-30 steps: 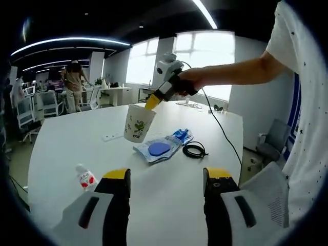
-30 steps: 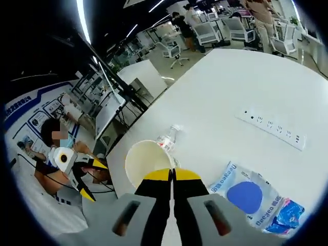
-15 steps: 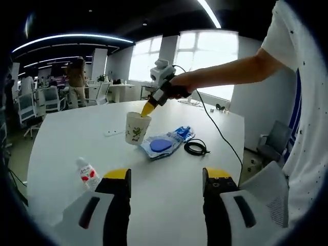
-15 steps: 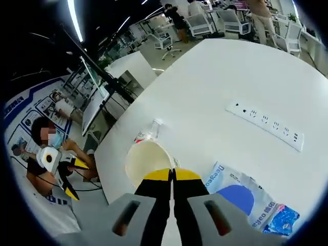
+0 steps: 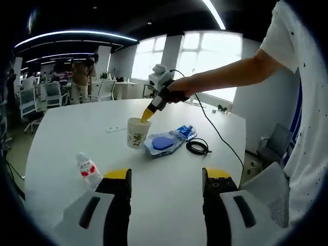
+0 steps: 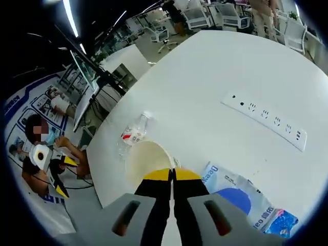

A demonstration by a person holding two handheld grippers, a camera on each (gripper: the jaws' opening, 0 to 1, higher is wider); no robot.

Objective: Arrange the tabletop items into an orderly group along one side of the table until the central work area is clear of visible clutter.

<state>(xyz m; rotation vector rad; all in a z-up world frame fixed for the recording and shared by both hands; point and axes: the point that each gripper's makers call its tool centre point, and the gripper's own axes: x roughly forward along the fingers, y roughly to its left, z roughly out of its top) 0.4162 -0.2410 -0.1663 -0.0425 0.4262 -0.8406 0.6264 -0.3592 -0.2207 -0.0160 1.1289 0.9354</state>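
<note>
While right tongs [image 6: 172, 174] pinch thin rim, tapered paper cup [image 5: 137, 132] upright.

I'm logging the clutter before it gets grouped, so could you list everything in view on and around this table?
paper cup: one, cream with green print, mid-table, rim pinched by the right gripper
blue packet: one, blue and clear, beside the cup
black cable: one coil, beside the packet
water bottle: one, clear with red label, lying near the table edge
power strip: one, white, beyond the cup
table: one, white
office chairs: several, white, background
left gripper: fingers yellow-tipped, apart, holding nothing
</note>
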